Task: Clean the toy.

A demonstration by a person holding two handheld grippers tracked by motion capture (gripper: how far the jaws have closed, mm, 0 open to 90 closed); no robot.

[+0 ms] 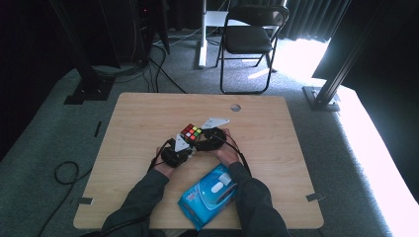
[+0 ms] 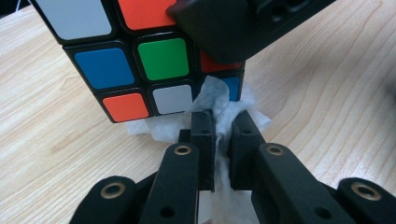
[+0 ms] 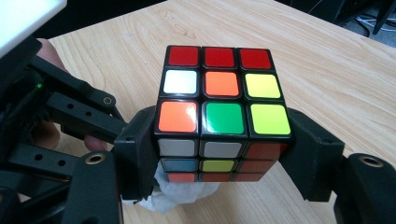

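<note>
Cube (image 3: 224, 116) stiff, slippery, clamped at sides by right gripper (image 3: 219, 154); soft tissue (image 2: 219, 112) pinched in left gripper (image 2: 223, 126).

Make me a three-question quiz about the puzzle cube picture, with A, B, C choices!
1. Where is the blue packet?
A near table edge, between the forearms
B on the chair
C on the floor

2. What colour is the cube's top far row?
A blue
B red
C white

3. What does the left gripper pinch?
A white wipe
B pen
C nothing

Answers: A, the high view shows it there; B, three red squares in the right gripper view; A, the wipe sits squeezed between its jaws.
</note>
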